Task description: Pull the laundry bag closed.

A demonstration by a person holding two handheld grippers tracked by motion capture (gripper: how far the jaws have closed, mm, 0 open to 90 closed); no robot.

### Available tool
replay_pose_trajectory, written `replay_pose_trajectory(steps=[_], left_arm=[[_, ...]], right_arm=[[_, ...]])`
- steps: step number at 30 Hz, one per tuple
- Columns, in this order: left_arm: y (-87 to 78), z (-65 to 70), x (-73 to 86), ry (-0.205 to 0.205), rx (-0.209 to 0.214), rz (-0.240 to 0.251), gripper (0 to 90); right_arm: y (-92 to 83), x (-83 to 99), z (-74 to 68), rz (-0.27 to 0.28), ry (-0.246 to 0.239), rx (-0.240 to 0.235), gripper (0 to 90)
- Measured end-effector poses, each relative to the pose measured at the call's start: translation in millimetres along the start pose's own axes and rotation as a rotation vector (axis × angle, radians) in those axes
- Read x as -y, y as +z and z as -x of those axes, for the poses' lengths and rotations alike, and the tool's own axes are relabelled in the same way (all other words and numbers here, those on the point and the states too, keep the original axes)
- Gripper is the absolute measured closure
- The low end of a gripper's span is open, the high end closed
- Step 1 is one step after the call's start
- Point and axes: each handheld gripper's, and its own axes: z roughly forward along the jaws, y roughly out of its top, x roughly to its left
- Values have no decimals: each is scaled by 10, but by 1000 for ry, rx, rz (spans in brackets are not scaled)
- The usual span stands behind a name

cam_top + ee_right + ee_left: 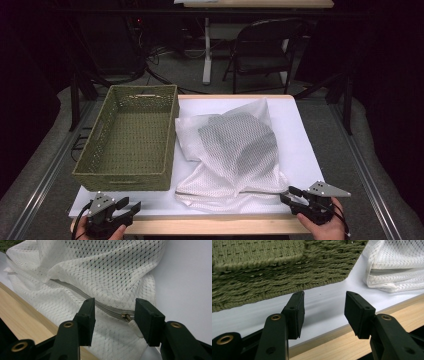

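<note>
Dark folding chair (262, 47) on the floor, well beyond the right hand-held gripper (289, 195). White table leg (206, 50) just beside it. Cables (165, 75) far ahead of the left hand-held gripper (130, 205). Wooden bench (210, 225) edge beneath both.

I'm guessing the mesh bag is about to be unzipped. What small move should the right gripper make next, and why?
Probably ease the right gripper forward a touch and shut on the zipper pull. Its jaws stand open, the pull lies just inside the right jaw, and the mesh bag's zipper looks closed.
</note>
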Motion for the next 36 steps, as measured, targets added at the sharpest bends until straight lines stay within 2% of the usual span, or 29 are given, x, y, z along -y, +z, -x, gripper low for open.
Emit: replay_pose_trajectory(steps=[3, 8, 17, 36], left_arm=[[22, -13, 17, -11, 3, 0, 509], [72, -11, 22, -1, -5, -16, 507], [111, -28, 24, -13, -6, -20, 503], [125, -28, 24, -10, -6, -23, 500]], right_arm=[[13, 2, -4, 0, -12, 2, 511], [21, 9, -22, 6, -22, 5, 508], [39, 28, 2, 0, -13, 5, 505], [57, 31, -6, 4, -20, 5, 497]])
